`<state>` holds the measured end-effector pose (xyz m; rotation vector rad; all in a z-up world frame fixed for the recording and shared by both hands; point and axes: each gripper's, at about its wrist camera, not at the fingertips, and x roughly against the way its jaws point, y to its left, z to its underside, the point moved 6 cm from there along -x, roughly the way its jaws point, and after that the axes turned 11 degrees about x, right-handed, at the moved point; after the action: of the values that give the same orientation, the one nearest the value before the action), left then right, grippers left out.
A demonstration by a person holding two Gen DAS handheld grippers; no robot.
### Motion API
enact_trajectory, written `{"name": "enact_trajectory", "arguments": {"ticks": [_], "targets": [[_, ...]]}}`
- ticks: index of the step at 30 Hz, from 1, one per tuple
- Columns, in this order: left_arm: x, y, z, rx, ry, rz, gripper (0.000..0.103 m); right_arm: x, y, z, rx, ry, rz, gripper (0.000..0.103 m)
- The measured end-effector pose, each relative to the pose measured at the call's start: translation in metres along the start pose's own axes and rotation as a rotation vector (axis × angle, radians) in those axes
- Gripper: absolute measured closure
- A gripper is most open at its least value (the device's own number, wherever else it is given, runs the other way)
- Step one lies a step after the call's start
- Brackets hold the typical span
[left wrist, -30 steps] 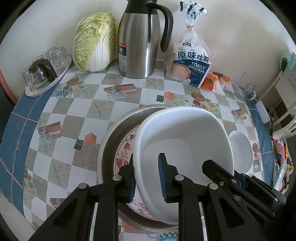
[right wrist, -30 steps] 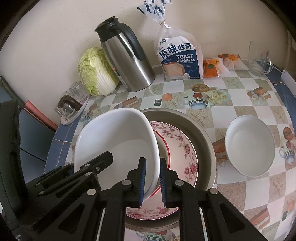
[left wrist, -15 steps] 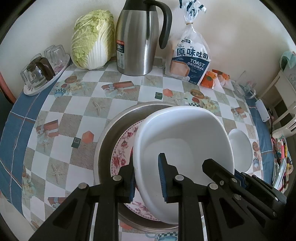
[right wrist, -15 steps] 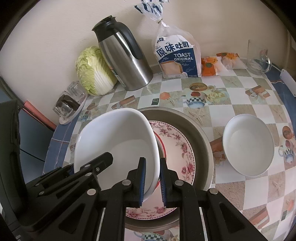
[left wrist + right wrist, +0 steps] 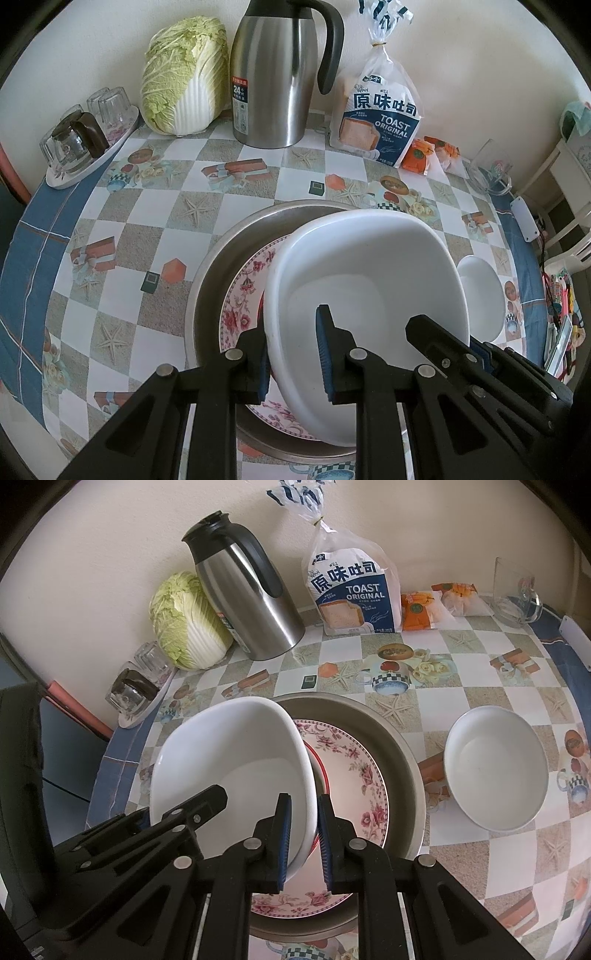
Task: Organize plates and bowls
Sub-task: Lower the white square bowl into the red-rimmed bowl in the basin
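Both grippers hold a large white bowl (image 5: 369,280) (image 5: 236,760) by opposite rims, tilted above a metal basin (image 5: 229,251) (image 5: 402,753). My left gripper (image 5: 293,354) is shut on the bowl's left rim, and it also shows in the right wrist view (image 5: 181,805). My right gripper (image 5: 304,834) is shut on the right rim and shows in the left wrist view (image 5: 447,338). A floral plate (image 5: 243,295) (image 5: 354,771) lies in the basin, with a red-rimmed dish (image 5: 322,775) partly hidden under the bowl. A smaller white bowl (image 5: 480,291) (image 5: 495,768) stands on the table to the right of the basin.
Along the wall stand a cabbage (image 5: 184,77), a steel jug (image 5: 273,74), a toast bag (image 5: 380,118), orange packets (image 5: 417,155) and a glass mug (image 5: 487,170). A tray of glasses (image 5: 81,147) sits at the far left. The tablecloth's blue border marks the edges.
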<state>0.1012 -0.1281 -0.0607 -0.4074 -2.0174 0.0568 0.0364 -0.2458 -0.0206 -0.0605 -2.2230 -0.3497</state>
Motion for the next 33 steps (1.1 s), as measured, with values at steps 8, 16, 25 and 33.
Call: {"name": "enact_trajectory", "arguments": {"ticks": [8, 16, 25, 33], "targets": [[-0.001, 0.001, 0.000, 0.002, 0.007, 0.007, 0.082, 0.000, 0.000, 0.000, 0.000, -0.001, 0.001, 0.086], [0.000, 0.001, 0.000, 0.000, 0.006, 0.006, 0.082, 0.000, 0.000, 0.000, 0.001, -0.001, 0.000, 0.086], [0.007, 0.002, -0.002, -0.004, -0.005, 0.003, 0.082, 0.000, -0.001, 0.000, 0.002, -0.001, 0.001, 0.086], [0.013, 0.006, -0.005, 0.006, -0.021, 0.005, 0.081, 0.000, -0.001, 0.000, 0.002, 0.000, 0.001, 0.085]]}}
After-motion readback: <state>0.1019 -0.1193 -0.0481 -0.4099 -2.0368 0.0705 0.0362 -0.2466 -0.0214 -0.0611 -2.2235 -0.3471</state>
